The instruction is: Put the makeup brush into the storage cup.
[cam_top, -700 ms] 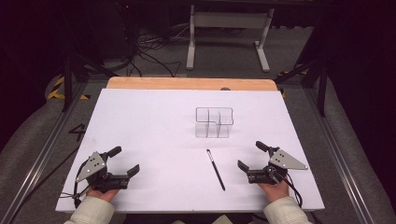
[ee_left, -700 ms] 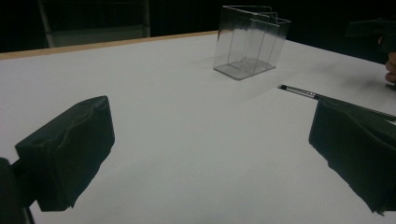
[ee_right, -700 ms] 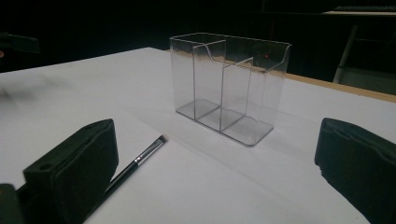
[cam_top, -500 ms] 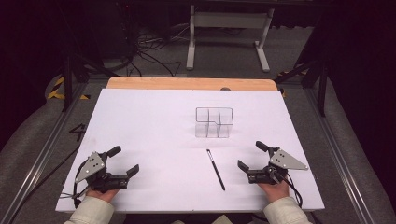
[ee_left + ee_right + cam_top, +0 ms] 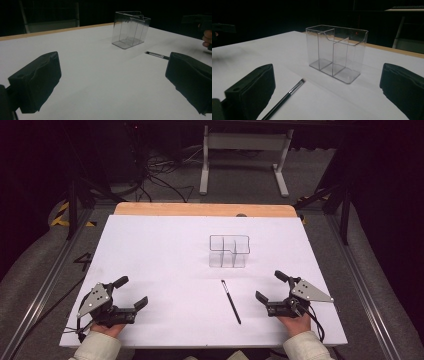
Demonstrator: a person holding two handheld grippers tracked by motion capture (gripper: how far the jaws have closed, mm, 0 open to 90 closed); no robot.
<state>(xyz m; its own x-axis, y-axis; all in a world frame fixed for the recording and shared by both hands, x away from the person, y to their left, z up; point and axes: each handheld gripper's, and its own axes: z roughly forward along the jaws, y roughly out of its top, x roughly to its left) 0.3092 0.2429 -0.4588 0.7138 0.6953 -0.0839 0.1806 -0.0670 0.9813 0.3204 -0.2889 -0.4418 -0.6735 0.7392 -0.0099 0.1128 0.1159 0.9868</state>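
While both grippers, left (image 5: pixel 129 293) and right (image 5: pixel 270 286), are resting wide-jawed and empty, the thin black brush (image 5: pixel 231 301) is risking rolling away, toppling the clear plastic organiser (image 5: pixel 229 251).

My high view looks forward and down from above my side of the worktop (image 5: pixel 160 245), taking it all in from some way off. My left tongs (image 5: pixel 132 292) camera sits low near the surface, facing across toward the clear box (image 5: pixel 130 28) and brush (image 5: pixel 157 55). My right tongs (image 5: pixel 270 286) camera, also low, faces the same box (image 5: pixel 335 52) and brush (image 5: pixel 284 98) from nearer. All three views share these.
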